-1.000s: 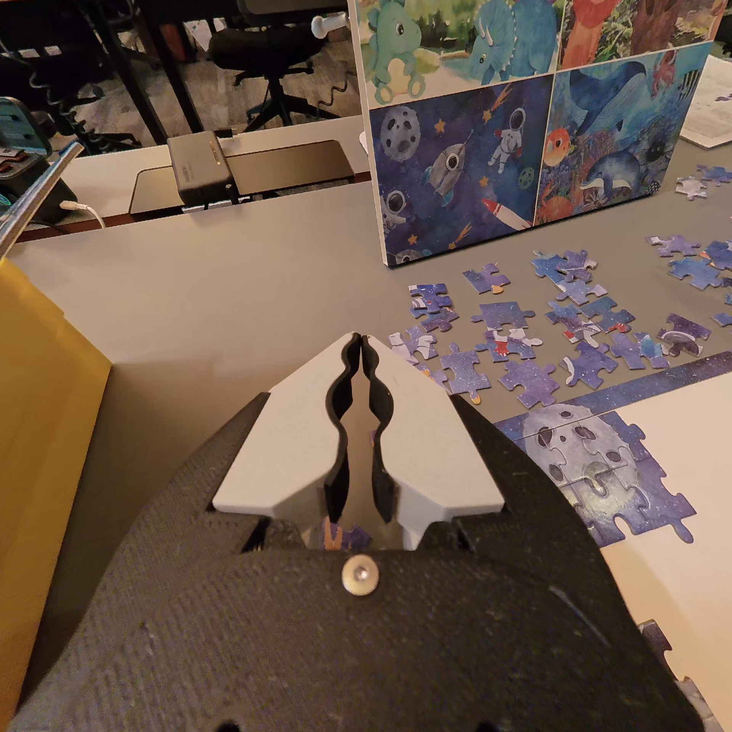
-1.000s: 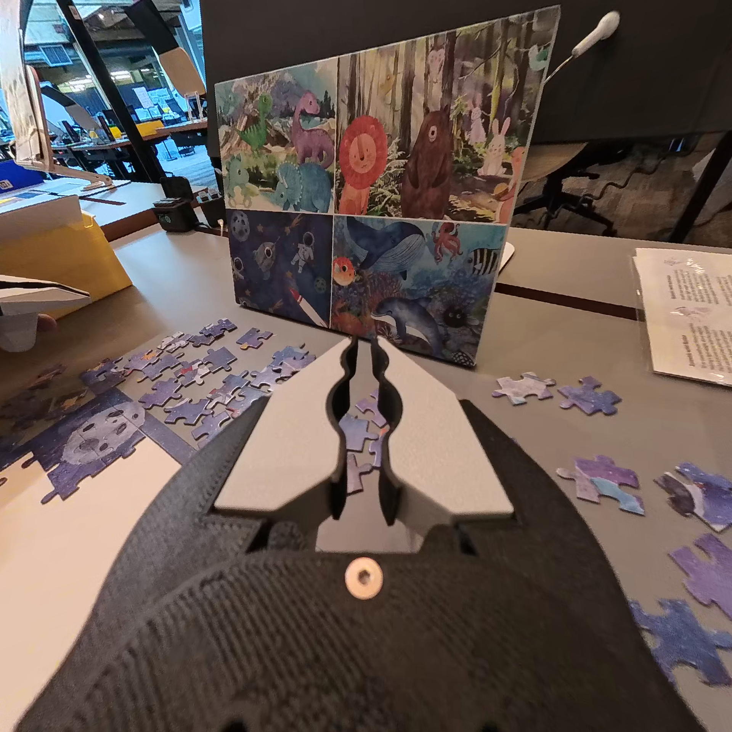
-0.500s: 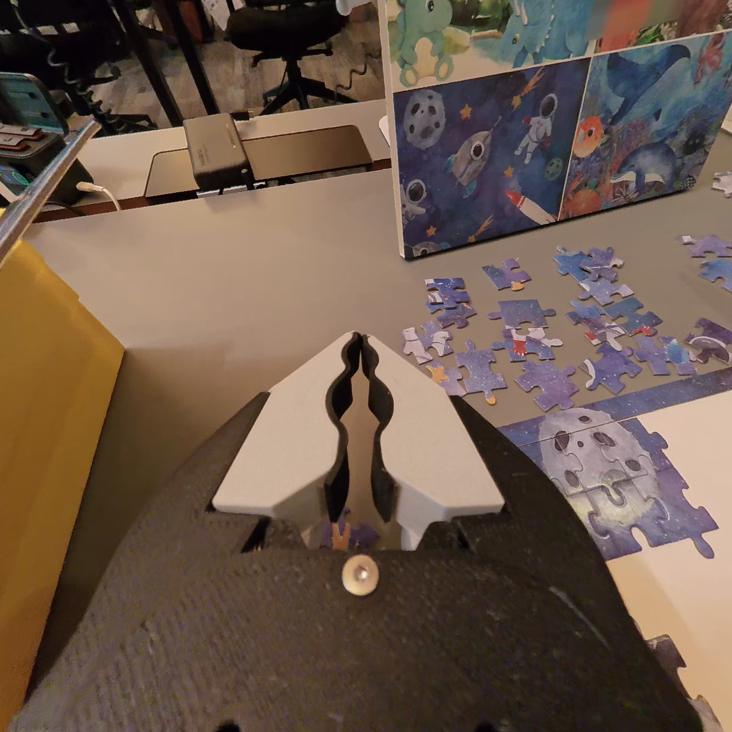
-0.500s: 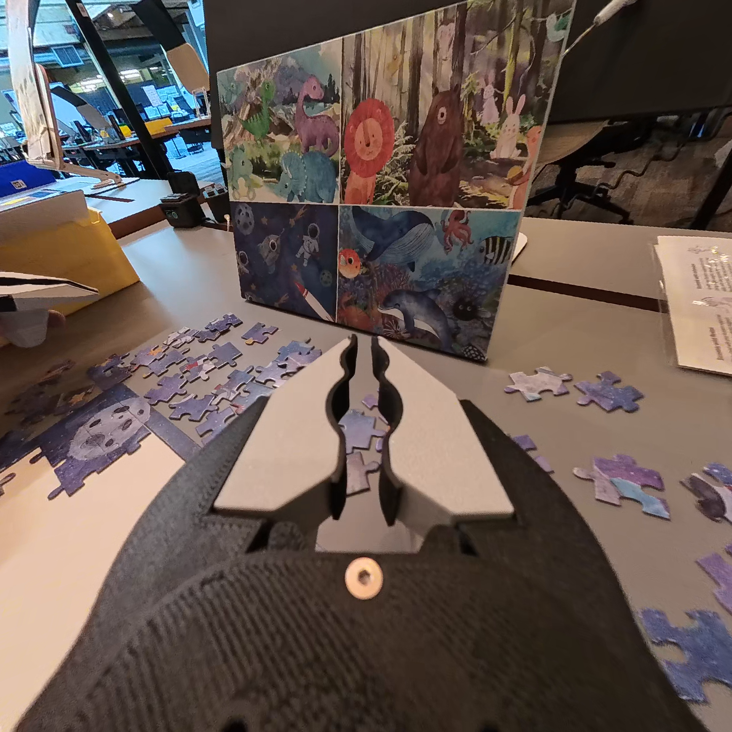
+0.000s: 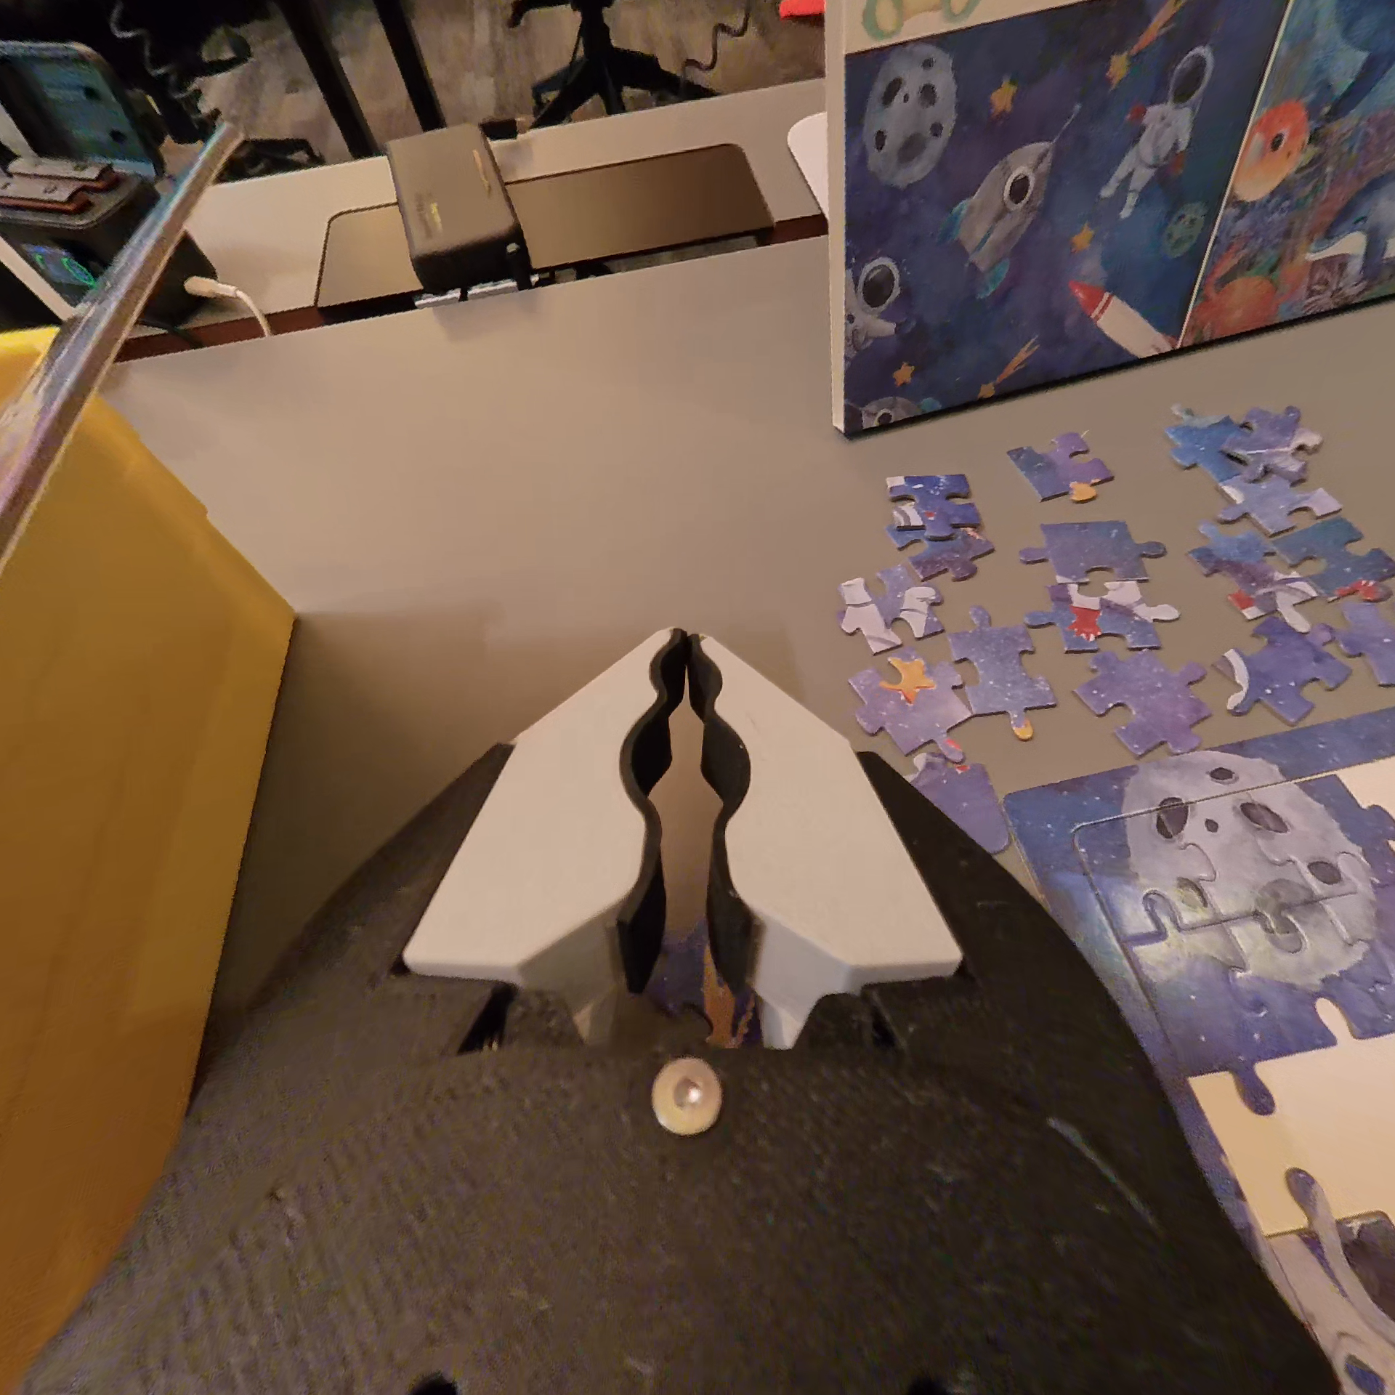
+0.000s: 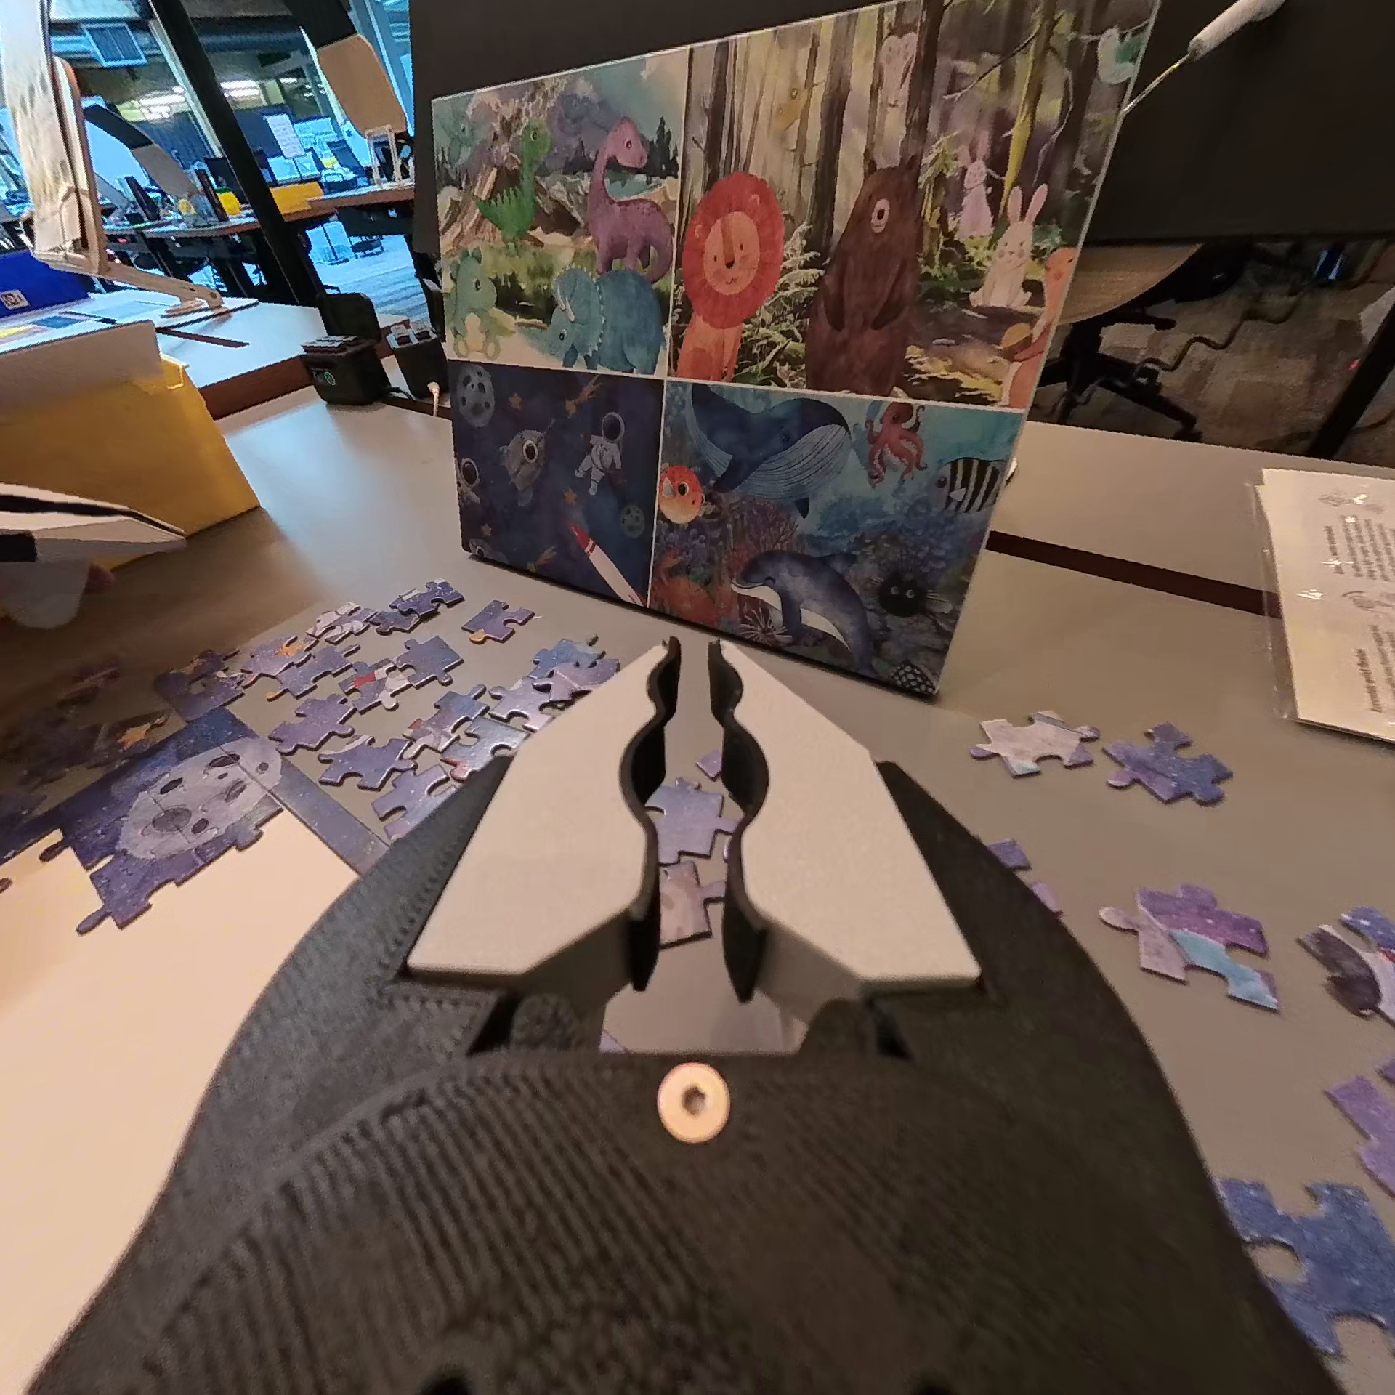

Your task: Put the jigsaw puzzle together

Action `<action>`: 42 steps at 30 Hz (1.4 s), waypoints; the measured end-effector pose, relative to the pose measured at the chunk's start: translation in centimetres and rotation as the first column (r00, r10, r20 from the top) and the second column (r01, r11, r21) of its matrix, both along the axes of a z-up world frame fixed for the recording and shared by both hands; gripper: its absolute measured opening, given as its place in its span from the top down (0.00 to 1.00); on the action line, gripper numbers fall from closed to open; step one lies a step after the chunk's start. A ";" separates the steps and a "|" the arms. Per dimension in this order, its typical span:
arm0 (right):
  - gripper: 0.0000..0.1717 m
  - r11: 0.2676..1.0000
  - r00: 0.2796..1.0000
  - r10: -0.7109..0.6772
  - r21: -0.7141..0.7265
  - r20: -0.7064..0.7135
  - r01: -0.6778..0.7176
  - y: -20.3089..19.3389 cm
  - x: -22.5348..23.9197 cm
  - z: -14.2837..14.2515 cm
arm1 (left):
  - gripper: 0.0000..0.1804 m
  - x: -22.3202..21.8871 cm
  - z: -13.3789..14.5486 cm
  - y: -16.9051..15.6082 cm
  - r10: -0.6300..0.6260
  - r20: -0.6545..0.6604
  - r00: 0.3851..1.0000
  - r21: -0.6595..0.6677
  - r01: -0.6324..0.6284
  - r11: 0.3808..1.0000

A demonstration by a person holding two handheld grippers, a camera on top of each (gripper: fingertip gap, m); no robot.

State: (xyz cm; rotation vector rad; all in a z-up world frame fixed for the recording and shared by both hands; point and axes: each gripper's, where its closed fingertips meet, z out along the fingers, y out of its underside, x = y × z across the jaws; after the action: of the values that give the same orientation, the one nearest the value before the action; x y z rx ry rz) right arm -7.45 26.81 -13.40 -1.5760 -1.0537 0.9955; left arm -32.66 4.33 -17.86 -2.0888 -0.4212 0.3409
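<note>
A grey worktop [image 6: 1132,626] is seen under warm, dim light, split by a dark seam [image 6: 1117,570]. Beyond its far edge, patterned carpet [image 6: 1245,340] is laid, and a swivel chair's star base [image 5: 604,68] is caught among coiled cables. Farther back on the left, rows of desks [image 6: 226,219] are lit by bright daylight, framed by dark slanted posts [image 6: 219,128].

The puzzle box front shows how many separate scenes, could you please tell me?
4: dinosaurs top left, forest animals top right, space bottom left, sea bottom right; none hidden.
</note>
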 end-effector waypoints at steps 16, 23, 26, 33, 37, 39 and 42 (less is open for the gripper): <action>0.96 1.000 1.000 0.001 0.006 0.012 -0.001 -0.1 -0.1 -0.2 | 1.00 2.3 -0.6 0.7 -0.142 0.059 0.988 0.002 0.142 0.990; 0.97 1.000 1.000 -0.007 -0.002 -0.005 0.007 0.2 0.2 0.1 | 1.00 3.1 -0.6 0.9 -0.190 0.049 0.981 0.003 0.190 0.982; 0.97 1.000 1.000 -0.018 -0.008 -0.021 0.017 0.5 0.5 0.4 | 1.00 3.6 -0.6 1.0 -0.226 0.049 0.973 0.002 0.226 0.974; 0.96 0.999 0.999 -0.036 -0.017 -0.010 0.036 1.3 1.0 0.0 | 0.90 6.7 -2.3 0.9 -0.407 0.056 0.912 -0.112 0.410 0.905; 0.96 0.999 0.999 -0.036 -0.034 -0.029 0.035 1.4 1.2 0.2 | 0.85 7.8 -2.5 0.6 -0.460 0.083 0.884 -0.123 0.467 0.876; 0.96 0.999 0.999 -0.033 -0.037 -0.029 0.032 1.4 1.1 0.2 | 0.85 8.0 -2.4 0.5 -0.470 0.105 0.877 -0.113 0.480 0.870; 0.96 0.999 0.999 -0.031 -0.030 -0.023 0.030 1.3 1.1 0.2 | 0.85 8.1 -2.8 0.4 -0.472 0.129 0.872 -0.117 0.486 0.866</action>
State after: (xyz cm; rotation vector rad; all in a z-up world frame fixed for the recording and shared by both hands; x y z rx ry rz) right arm -6.37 28.07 -13.20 -1.5964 -1.0003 1.0104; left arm -24.54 4.70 -20.65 -2.2741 0.0838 -0.0292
